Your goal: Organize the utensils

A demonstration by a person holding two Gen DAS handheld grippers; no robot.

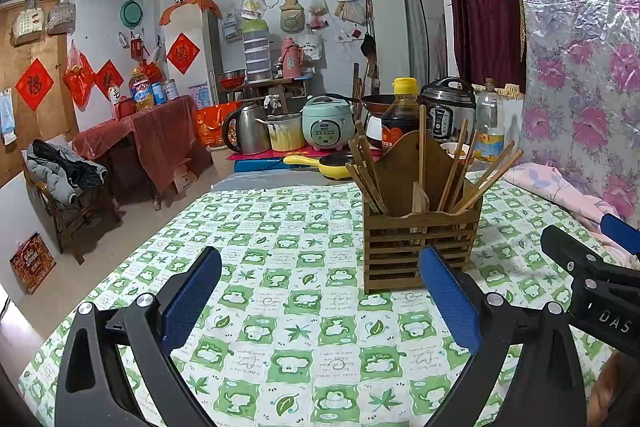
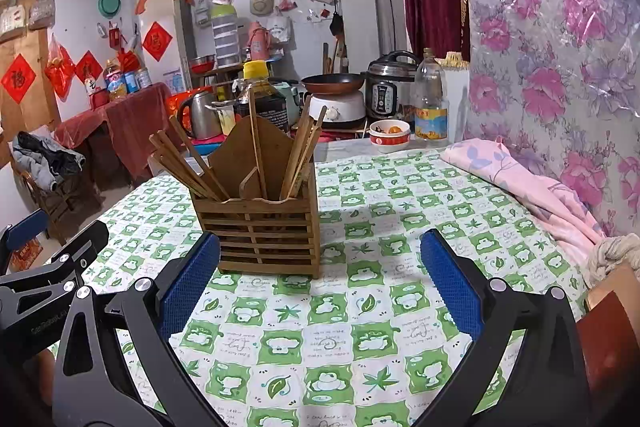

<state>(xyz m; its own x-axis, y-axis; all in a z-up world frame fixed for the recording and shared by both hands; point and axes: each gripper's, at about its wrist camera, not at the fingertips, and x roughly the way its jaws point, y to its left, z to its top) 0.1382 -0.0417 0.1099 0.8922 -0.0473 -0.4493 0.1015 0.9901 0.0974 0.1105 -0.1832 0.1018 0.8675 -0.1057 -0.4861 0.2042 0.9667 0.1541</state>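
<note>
Bamboo holder (image 2: 264, 227) w/ chopsticks (image 2: 188, 163) splayed; both my jaws wide apart, empty — careless grab could tip it.

both wrist views low over table, facing kitchen wall; share wooden holder (image 1: 420, 227) (image 2: 266, 227), near.

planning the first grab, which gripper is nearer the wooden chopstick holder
Roughly even. The wooden chopstick holder sits just past the right gripper, off its left finger; likewise just past the left gripper, off its right finger. Both open.
</note>
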